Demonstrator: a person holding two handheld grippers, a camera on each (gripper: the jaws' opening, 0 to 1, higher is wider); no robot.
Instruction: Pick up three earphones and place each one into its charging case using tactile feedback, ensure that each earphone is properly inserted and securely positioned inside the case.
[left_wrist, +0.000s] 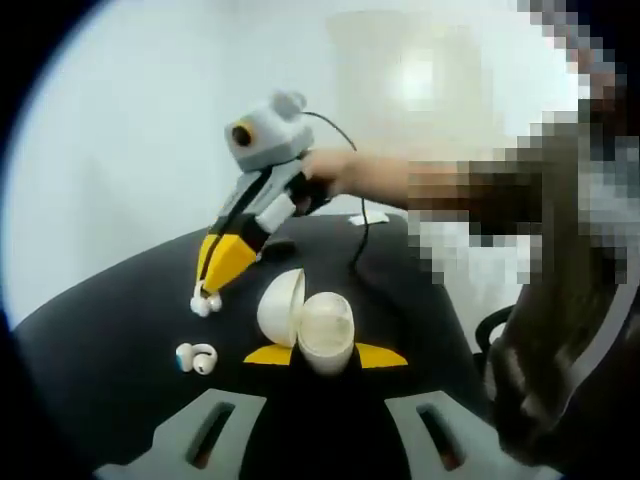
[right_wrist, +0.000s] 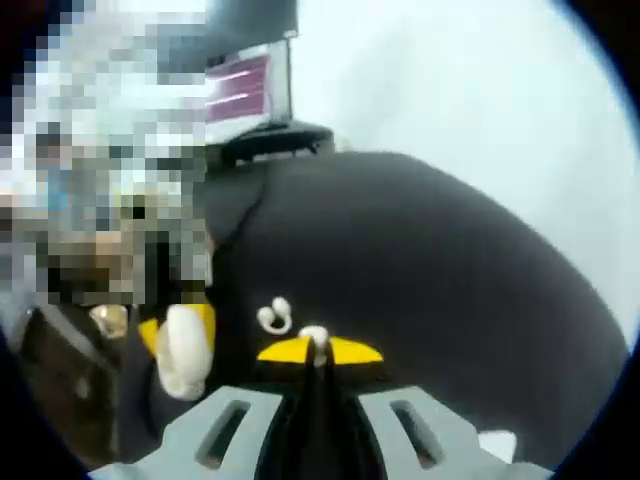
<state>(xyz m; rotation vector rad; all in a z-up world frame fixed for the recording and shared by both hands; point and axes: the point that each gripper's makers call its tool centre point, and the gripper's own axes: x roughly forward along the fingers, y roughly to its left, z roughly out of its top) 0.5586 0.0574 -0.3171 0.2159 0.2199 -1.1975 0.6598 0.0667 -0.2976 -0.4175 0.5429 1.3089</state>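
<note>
Right gripper (right_wrist: 316, 345) pinching a white earphone (right_wrist: 314, 336), apparently; left gripper (left_wrist: 325, 356) clamping the open charging case (left_wrist: 305, 318). Spare earphone (left_wrist: 196, 357) at nine o'clock. Seat gently, feel for the click.

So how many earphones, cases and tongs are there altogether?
Small white earphones: 2, one in the right tongs, one loose on the black table.
Cream egg-shaped charging case: 1, open, in the left tongs.
Tongs: 2.
Total: 5.
</note>
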